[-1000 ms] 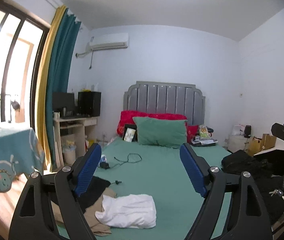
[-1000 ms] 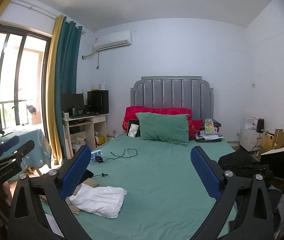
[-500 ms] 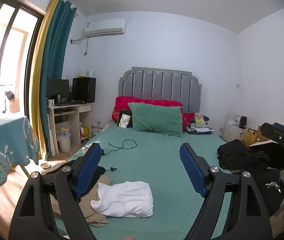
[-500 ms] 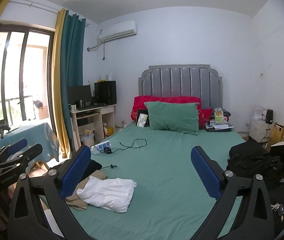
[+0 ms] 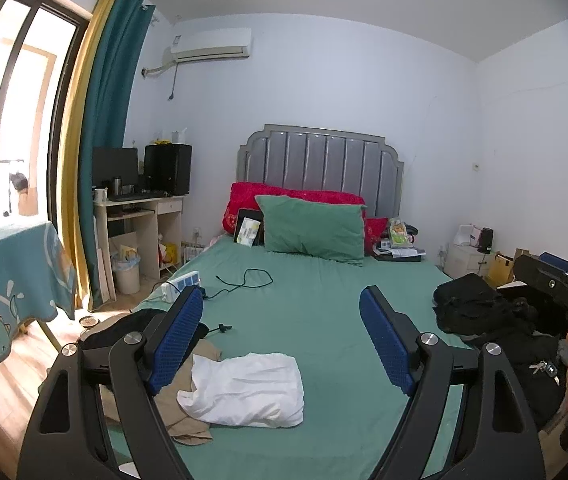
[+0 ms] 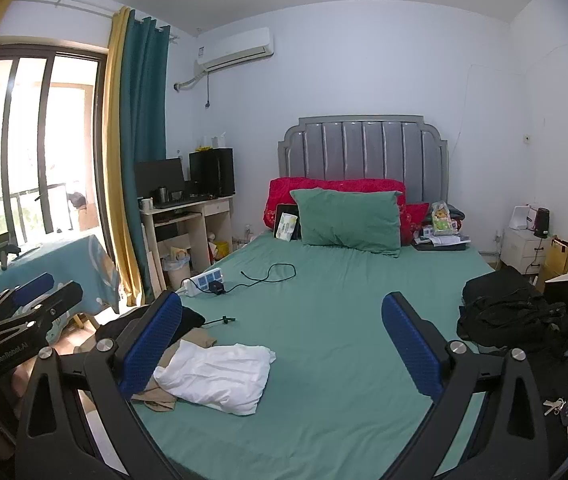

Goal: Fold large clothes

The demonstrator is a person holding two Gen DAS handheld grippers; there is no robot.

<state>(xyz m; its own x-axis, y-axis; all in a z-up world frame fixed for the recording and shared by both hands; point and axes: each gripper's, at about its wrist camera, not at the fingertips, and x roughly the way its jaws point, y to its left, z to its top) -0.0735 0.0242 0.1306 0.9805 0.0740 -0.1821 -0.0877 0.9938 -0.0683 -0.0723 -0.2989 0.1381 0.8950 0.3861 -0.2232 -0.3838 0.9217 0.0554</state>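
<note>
1. My left claw (image 5: pixel 280 340) sits low centre in its view, its blue dimpled pads spread wide with nothing between them; my right claw (image 6: pixel 282 344) is spread the same way and empty.
2. The white garment (image 5: pixel 244 388) lies crumpled and soft in the lower centre of the left view, on the near left part of the bed (image 5: pixel 324 320); it shows at lower left centre in the right view (image 6: pixel 216 372).
3. It overlaps a tan garment (image 5: pixel 180 424) whose folds stick out at its left, and a dark cloth (image 5: pixel 132 324) bunches behind that at the bed's left edge.
4. The green sheet is smooth and bare through the middle, giving open room between the clothes and a lumpy black bag (image 6: pixel 512 312) at the right edge.
5. Further up the frame, a thin black cable (image 5: pixel 244 280) loops beside a white power strip (image 6: pixel 204 282); a green pillow (image 5: pixel 312 232) leans against red ones under the ribbed grey headboard (image 5: pixel 320 164).
</note>
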